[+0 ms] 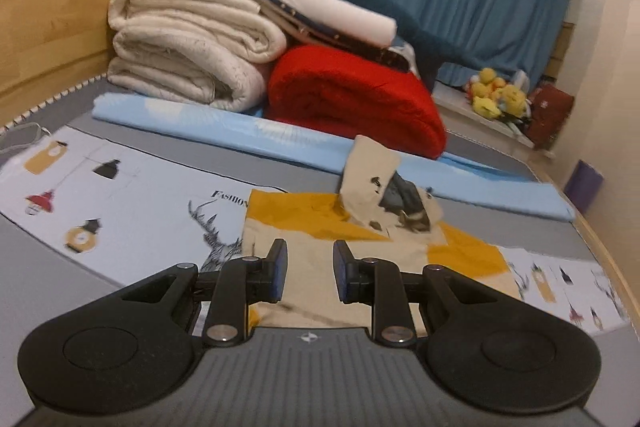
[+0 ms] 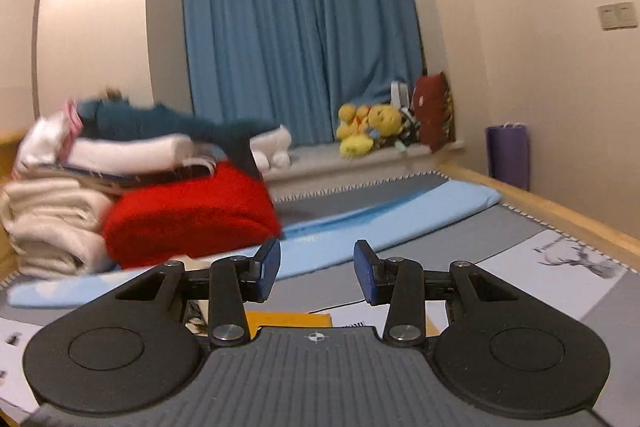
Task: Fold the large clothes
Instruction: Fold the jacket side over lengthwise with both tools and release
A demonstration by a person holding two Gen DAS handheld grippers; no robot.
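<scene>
A cream and mustard-yellow garment [image 1: 360, 247] lies on the bed's printed grey sheet [image 1: 140, 199]. My left gripper [image 1: 310, 269] is open and empty, low over the garment's near part. Beyond it, one part of the garment [image 1: 370, 179] stands raised, with a dark object [image 1: 400, 193] against it, likely the other gripper. In the right wrist view my right gripper [image 2: 316, 269] is open and empty, and only a yellow strip of the garment [image 2: 288, 319] shows below its fingers.
A stack of folded cream blankets [image 1: 188, 51], a red blanket [image 1: 356, 95] and a folded light blue sheet [image 1: 280, 139] lie across the bed's far side. A wooden headboard [image 1: 48, 7] is at left. Plush toys [image 2: 368, 127] and a blue curtain [image 2: 296, 27] are behind.
</scene>
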